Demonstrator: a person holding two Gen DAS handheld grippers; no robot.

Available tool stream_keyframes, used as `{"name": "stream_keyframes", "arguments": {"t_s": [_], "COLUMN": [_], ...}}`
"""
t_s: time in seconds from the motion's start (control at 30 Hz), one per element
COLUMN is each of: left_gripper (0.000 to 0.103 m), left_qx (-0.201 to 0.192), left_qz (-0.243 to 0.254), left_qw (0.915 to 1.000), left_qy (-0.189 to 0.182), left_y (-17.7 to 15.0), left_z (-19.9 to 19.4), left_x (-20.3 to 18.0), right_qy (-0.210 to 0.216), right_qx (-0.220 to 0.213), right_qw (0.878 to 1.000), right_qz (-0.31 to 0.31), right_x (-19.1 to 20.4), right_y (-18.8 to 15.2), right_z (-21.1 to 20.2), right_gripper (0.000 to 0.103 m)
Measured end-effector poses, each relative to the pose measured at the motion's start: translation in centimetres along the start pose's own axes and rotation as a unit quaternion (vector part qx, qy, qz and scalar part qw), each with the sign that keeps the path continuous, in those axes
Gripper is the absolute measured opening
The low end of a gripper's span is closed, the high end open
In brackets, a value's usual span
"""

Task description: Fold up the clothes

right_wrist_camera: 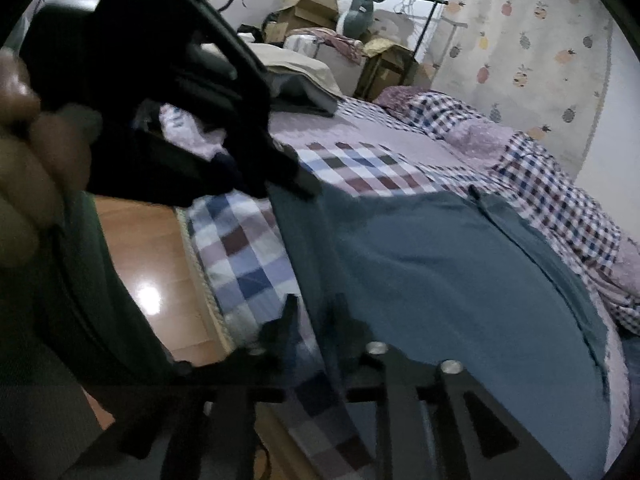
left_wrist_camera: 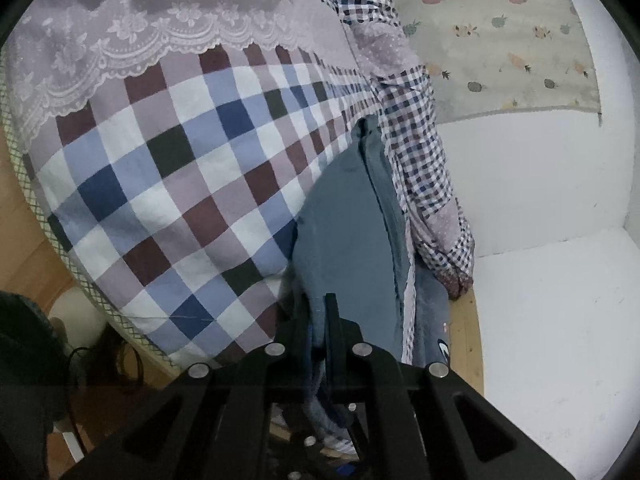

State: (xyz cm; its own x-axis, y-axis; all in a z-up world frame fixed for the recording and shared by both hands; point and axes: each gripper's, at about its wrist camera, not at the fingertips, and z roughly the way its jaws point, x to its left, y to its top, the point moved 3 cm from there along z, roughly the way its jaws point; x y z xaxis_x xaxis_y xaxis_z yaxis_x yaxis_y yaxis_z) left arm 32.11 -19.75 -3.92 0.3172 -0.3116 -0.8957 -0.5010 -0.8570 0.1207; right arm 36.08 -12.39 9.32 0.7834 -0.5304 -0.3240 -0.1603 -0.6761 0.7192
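A teal-grey garment (left_wrist_camera: 348, 216) with a zip seam lies stretched over the checked quilt (left_wrist_camera: 180, 160) on the bed. My left gripper (left_wrist_camera: 320, 320) is shut on the garment's near corner. In the right wrist view that same left gripper (right_wrist_camera: 296, 180), held by a hand (right_wrist_camera: 36, 152), pinches the garment (right_wrist_camera: 440, 264) at its far left corner. My right gripper (right_wrist_camera: 316, 316) is at the garment's near left edge. Its fingers stand a little apart, with the edge running between them and quilt (right_wrist_camera: 360, 160) showing in the gap. That view is blurred.
A bunched small-check duvet (left_wrist_camera: 416, 152) lies along the bed's wall side. There is a white wall (left_wrist_camera: 540, 180) with a pineapple-print cloth (left_wrist_camera: 500, 40). Wooden floor (right_wrist_camera: 136, 248) runs beside the bed. A pillow (right_wrist_camera: 296, 68) and stacked boxes (right_wrist_camera: 312, 4) are at the bed's head.
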Motion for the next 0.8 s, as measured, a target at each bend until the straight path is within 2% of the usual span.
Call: {"name": "stream_keyframes", "arguments": {"t_s": [0.03,0.1,0.33,0.5,0.8], "left_gripper": [0.003,0.003,0.002,0.002,0.002], "left_qx": [-0.001,-0.004,-0.015,-0.025,-0.043], "left_qz": [0.002,0.006,0.019,0.030,0.036], "left_qw": [1.0000,0.9999,0.9994,0.9982,0.9951], "left_qy": [-0.003,-0.008,-0.026,-0.046,-0.082], "left_y": [0.1,0.2,0.6,1.0,2.1], "left_z": [-0.1,-0.3,-1.0,-1.6,-1.7], "left_x": [-0.2,-0.6,-2.1,-3.3,-5.7], "right_qy": [-0.008,-0.025,-0.090,-0.134,-0.209], "right_qx": [-0.003,-0.006,0.005,0.034,0.096], "right_qw": [1.000,1.000,0.995,0.990,0.973], "right_qz": [-0.002,-0.012,-0.042,-0.037,-0.033], "right_x": [0.0,0.1,-0.9,-3.3,-7.6], "right_y": [-0.1,-0.2,-0.7,-1.9,-6.0], "right_z": [-0.2,-0.4,-0.3,-0.9,-3.5], "right_gripper": [0.050,0.053,0.053,0.053,0.053]}}
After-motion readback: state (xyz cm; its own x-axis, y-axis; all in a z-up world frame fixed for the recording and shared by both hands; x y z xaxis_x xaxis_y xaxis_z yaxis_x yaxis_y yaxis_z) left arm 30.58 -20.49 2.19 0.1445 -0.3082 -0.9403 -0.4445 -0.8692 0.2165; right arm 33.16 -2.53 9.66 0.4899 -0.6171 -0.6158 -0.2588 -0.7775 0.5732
